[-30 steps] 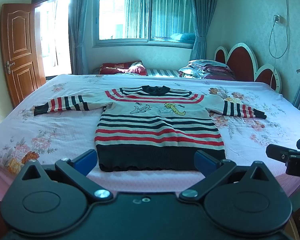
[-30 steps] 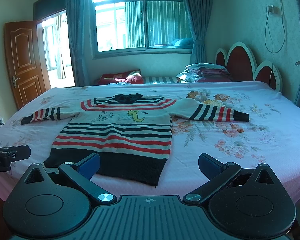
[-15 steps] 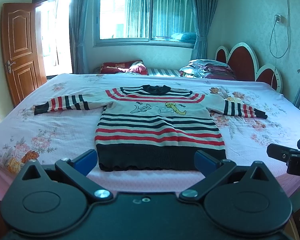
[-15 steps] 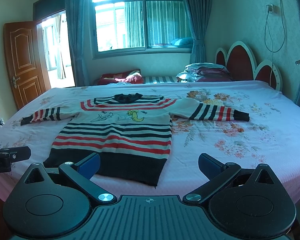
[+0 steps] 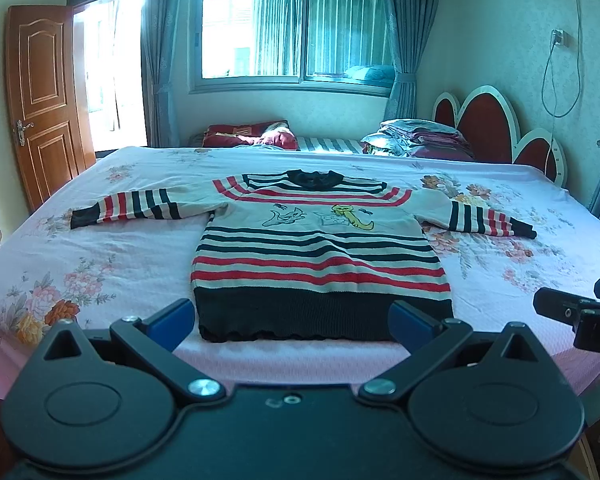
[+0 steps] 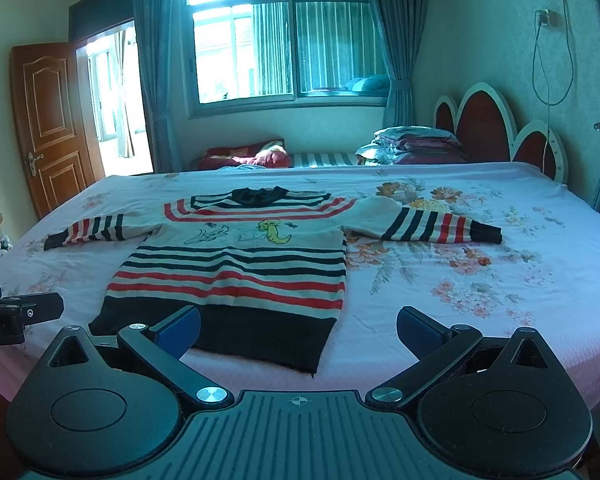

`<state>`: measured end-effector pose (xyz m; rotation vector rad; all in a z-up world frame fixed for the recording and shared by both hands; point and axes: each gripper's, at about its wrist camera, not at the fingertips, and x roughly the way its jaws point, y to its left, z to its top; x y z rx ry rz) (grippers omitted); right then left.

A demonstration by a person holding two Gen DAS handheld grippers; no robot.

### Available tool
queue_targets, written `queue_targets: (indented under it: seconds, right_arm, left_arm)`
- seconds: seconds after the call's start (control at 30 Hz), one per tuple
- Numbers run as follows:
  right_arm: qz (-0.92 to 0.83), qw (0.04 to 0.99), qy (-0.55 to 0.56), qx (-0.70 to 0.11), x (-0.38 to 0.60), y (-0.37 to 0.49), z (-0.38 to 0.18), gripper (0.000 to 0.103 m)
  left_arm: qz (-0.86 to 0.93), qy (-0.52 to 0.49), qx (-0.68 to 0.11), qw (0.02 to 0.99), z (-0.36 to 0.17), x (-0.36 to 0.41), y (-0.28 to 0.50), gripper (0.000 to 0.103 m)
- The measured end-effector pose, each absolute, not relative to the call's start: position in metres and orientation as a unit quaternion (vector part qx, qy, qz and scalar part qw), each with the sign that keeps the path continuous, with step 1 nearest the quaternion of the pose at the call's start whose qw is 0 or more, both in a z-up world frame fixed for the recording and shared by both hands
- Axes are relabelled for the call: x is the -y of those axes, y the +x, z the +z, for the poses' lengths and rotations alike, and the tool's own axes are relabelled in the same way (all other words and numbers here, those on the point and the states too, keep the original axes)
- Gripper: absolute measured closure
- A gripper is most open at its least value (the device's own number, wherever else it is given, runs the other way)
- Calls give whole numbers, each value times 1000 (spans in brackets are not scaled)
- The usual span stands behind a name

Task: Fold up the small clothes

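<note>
From the left wrist view, the left tongs [image 5: 290, 322] stand wide open with nothing between their blue pads [image 5: 168, 322], held over the near edge of the bed [image 5: 100, 256]. A small striped sweater [image 5: 320, 248] lies flat and face up on the flowered pink sheet, neck toward the far side, its dark hem nearest the tongs and both sleeves spread out to the sides. The tip of the right tongs [image 5: 580, 314] shows at the right edge, apart from the sweater.

From the right wrist view, the right tongs [image 6: 298, 330] are likewise spread wide and empty, low over the near edge of the bed [image 6: 500, 280]. The sweater [image 6: 236, 264] lies ahead and to the left, its hem corner just beyond the left blue pad [image 6: 180, 330]. Its right sleeve [image 6: 432, 224] stretches across the sheet toward the headboard [image 6: 496, 128]. Part of the left tongs [image 6: 20, 314] pokes in at the left edge. Folded bedding [image 6: 412, 140] sits stacked at the far side.
</note>
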<state>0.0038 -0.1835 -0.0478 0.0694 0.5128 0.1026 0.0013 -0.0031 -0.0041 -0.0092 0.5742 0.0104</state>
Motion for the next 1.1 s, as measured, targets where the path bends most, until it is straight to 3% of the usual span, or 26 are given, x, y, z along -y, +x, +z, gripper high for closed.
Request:
queue_targets:
  seconds: [1.1]
  right_arm:
    - [51, 965, 33, -255, 184, 5, -47, 0]
  left_arm:
    - [4, -4, -284, 959, -6, 5, 0, 0]
